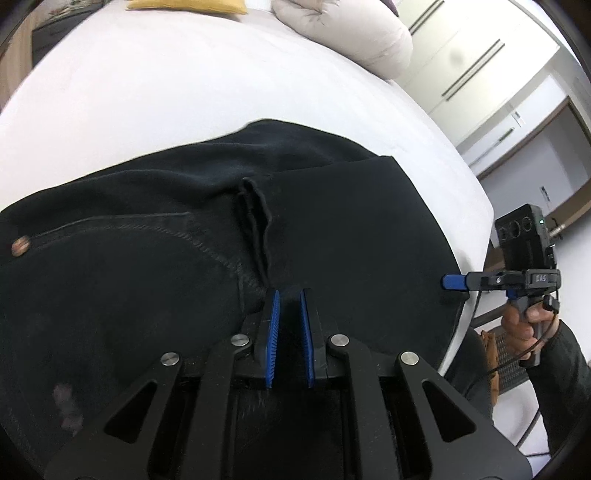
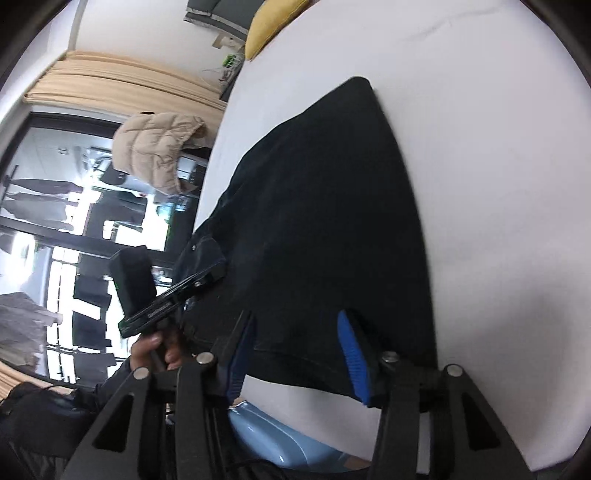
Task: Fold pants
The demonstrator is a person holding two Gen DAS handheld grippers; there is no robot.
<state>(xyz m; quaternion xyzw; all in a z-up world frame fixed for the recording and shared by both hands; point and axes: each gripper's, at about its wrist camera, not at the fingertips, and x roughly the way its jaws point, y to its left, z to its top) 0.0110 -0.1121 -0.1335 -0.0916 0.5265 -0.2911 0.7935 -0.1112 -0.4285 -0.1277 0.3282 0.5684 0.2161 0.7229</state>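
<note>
- Lying spread across the near part of a white bed (image 1: 184,85), the black pants (image 1: 332,229) reach right to the mattress's near edge; a bunched ridge of fabric runs up their middle in the left wrist view, and a brown button (image 1: 20,246) sits at the far left.
- From the right wrist view the pants (image 2: 325,221) form a long dark panel stretching away toward the far side of the bed (image 2: 498,184).
- Left gripper (image 1: 289,295): jaws clenched on a pinch of the black fabric, blue pads close together with cloth between them.
- Right gripper (image 2: 295,328): jaws stand apart, straddling the near edge of the pants; the blue pads do not press the cloth.
- In the left wrist view the right gripper (image 1: 452,281) is at the right edge of the pants, carried by a hand (image 1: 524,325) in a dark sleeve.
- In the right wrist view the left gripper's body is gripped by the other hand (image 2: 155,347) at the left of the pants.
- Farther off: a yellow cushion (image 1: 188,5) and a beige duvet roll (image 1: 351,33) at the far end of the bed, white wardrobe doors (image 1: 472,59) at right.
</note>
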